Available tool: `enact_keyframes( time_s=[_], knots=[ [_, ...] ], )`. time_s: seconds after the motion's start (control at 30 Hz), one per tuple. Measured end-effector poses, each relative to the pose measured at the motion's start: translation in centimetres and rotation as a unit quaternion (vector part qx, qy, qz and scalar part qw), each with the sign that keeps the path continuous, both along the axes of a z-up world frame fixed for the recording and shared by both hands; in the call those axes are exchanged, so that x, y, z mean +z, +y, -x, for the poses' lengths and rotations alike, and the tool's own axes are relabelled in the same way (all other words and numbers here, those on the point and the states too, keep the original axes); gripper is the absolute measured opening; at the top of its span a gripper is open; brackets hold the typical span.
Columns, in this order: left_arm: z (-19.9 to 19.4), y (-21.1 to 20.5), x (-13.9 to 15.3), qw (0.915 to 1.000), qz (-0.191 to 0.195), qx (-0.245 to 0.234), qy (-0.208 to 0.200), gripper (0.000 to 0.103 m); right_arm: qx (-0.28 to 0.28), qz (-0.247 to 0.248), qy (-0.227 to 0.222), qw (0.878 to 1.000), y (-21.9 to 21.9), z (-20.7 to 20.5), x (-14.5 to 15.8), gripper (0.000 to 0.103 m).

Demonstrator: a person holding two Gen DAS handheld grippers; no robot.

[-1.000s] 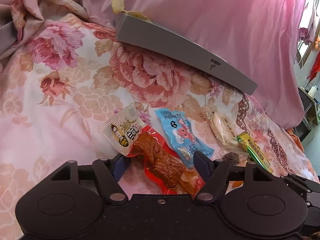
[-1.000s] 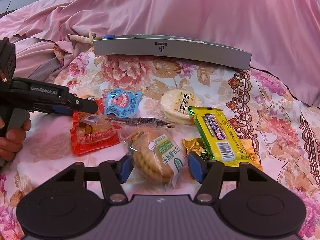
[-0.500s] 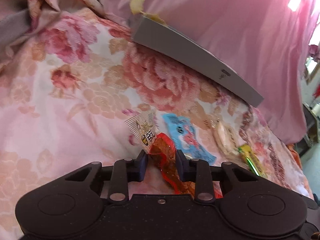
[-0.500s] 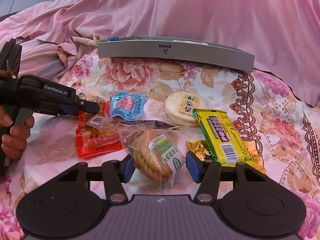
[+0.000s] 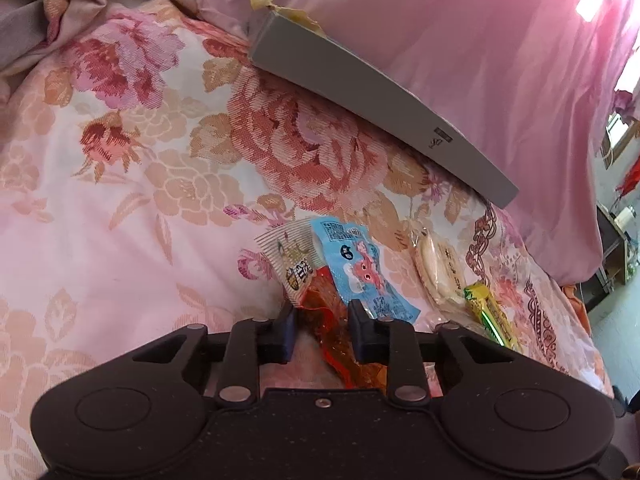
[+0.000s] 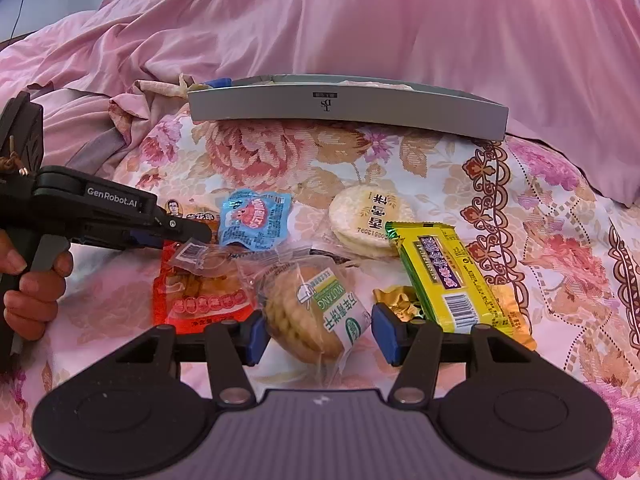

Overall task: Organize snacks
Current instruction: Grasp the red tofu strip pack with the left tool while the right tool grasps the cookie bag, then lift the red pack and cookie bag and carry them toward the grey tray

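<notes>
Two grippers reach into a pile of snacks on a flowery bedspread [image 6: 280,148].

The left gripper [image 5: 322,320] is closing its jaws on the red snack pack [image 5: 340,344], whose near end hides under the tool. The right gripper [image 6: 316,334] is partly open around the round biscuit pack [image 6: 316,312]; whether its pads touch the wrapper is hard to tell. Farther off lie a blue packet [image 6: 256,218], a rice cracker [image 6: 370,216] and a yellow bar [image 6: 444,276] covering a gold wrapper [image 6: 394,298]. The grey box [image 6: 348,106] sits at the far edge, its inside barely seen.
</notes>
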State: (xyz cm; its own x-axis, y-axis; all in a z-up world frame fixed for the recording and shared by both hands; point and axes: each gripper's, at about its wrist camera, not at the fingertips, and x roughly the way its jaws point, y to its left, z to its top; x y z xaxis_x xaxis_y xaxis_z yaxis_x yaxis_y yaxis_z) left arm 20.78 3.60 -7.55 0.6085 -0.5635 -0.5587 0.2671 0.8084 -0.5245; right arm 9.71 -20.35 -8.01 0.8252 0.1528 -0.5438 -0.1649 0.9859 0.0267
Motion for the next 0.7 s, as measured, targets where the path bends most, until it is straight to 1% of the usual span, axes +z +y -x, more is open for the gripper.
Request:
enact_keyframes(
  time_s=[0.07,0.27,0.4,0.53,0.6,0.7],
  knots=[
    [0.2,0.0,0.3,1.0000,-0.004,0.006,-0.001,0.021,0.000,0.000,-0.001,1.000,0.0,0.0,0.0,0.059],
    [1.1,-0.3,2.4,0.9993,-0.037,0.008,-0.003,0.019,0.010,-0.001,-0.007,1.000,0.3,0.7,0.4,0.057],
    [2.5,-0.2,3.7,0.9985,-0.055,0.002,-0.003,0.018,0.021,-0.009,-0.011,1.000,0.7,1.2,0.9,0.057],
    [4.1,-0.2,4.9,0.9967,-0.081,-0.007,-0.002,0.018,0.036,-0.021,-0.016,0.999,1.2,2.1,1.4,0.057],
    [4.9,0.1,5.4,0.9965,-0.083,-0.007,0.007,0.018,0.043,-0.026,-0.016,0.999,1.5,2.5,1.7,0.057],
    [6.2,0.9,6.0,0.9972,-0.074,-0.003,0.011,0.018,0.054,-0.039,-0.010,0.998,1.8,3.2,1.9,0.057]
  ],
)
